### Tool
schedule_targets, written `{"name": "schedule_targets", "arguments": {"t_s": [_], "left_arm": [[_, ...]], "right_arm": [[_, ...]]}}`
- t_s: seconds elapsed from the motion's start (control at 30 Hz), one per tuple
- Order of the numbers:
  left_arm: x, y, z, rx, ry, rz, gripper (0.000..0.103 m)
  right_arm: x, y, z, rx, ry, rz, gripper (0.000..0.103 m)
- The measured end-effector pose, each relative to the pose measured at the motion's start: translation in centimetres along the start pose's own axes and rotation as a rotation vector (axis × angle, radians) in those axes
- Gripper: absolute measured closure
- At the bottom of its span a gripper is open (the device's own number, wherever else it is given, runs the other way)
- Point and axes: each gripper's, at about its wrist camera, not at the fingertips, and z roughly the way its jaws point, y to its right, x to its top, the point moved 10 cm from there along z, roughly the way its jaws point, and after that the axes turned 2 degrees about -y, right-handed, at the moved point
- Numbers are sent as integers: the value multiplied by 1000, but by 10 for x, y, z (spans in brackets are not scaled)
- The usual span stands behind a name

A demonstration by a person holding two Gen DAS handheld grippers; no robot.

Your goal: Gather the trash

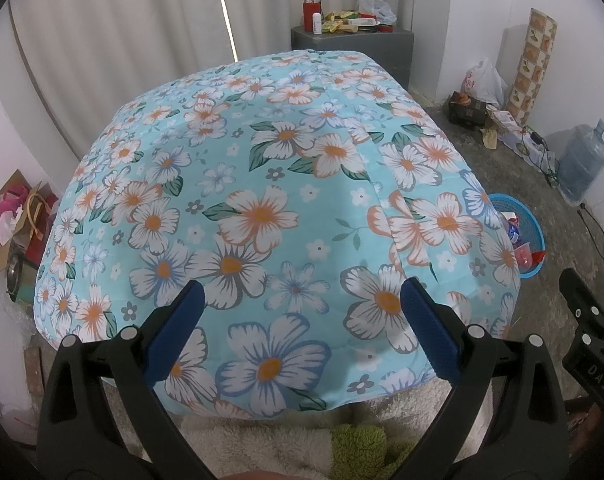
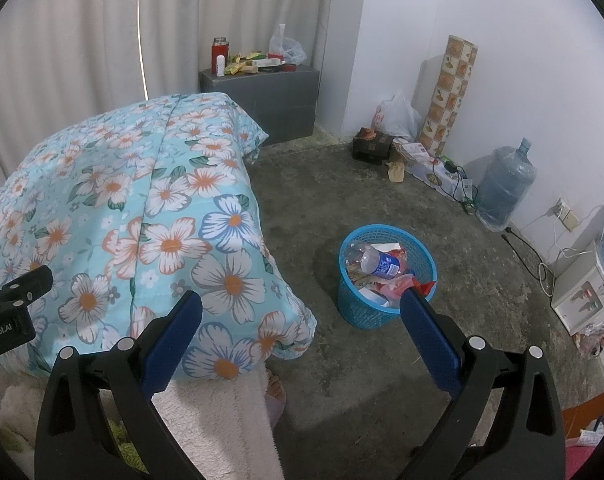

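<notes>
A blue plastic basket (image 2: 385,312) stands on the concrete floor right of the bed. It holds a clear bottle with a blue label (image 2: 375,262) and several wrappers. Its rim also shows in the left wrist view (image 1: 531,236), past the bed's right edge. My right gripper (image 2: 302,300) is open and empty, above the floor between the bed corner and the basket. My left gripper (image 1: 302,292) is open and empty over the floral quilt (image 1: 262,208). The left gripper's body shows at the left edge of the right wrist view (image 2: 10,312).
A grey cabinet (image 2: 278,96) with a red flask, packets and a plastic bag stands at the back. A patterned roll (image 2: 447,96), white bag, dark box and papers line the right wall. Water jug (image 2: 503,188), cables, dispenser (image 2: 585,292) at right. Cardboard clutter (image 1: 18,224) left of the bed.
</notes>
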Motion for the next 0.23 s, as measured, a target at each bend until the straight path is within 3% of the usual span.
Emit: {"name": "schedule_targets", "arguments": {"t_s": [0.23], "left_arm": [[-1,-1,-1,-3,-4,-3,9]], "right_arm": [[0,0,0,-1,1,0,7]]}}
